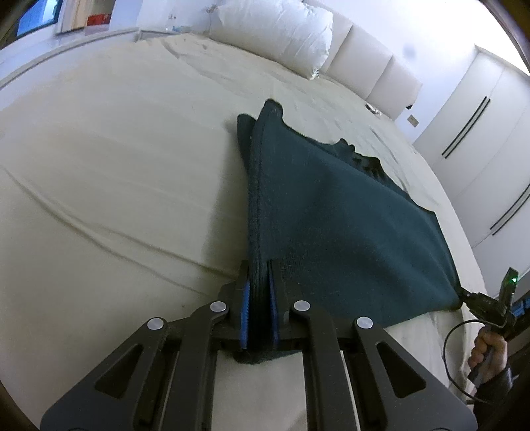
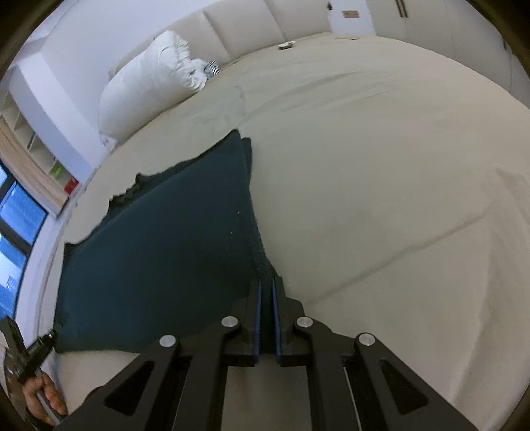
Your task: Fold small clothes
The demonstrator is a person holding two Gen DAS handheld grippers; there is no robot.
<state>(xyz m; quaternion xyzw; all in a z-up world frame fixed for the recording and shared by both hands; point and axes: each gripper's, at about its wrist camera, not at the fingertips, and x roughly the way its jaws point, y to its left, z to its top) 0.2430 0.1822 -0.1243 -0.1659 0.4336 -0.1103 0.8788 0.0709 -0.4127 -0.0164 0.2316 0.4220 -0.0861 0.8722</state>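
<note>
Left tongs (image 1: 259, 291): I saw them pressed together on one near corner of the dark green garment (image 1: 331, 215), the knit edge bunched between the blue pads.
Right tongs (image 2: 266, 295): likewise pinching the opposite near corner, cloth wedged between the pads.
My hands: the right hand (image 1: 490, 351) showed at the edge of the left view, the left hand (image 2: 43, 394) at the edge of the right view.
Garment: it was stretched between both tongs, its far part lying on the bed (image 1: 116, 165); the far hem looked doubled, though I could not be sure.
Beyond: a white pillow (image 1: 275, 30) against the padded headboard (image 1: 374, 66).
</note>
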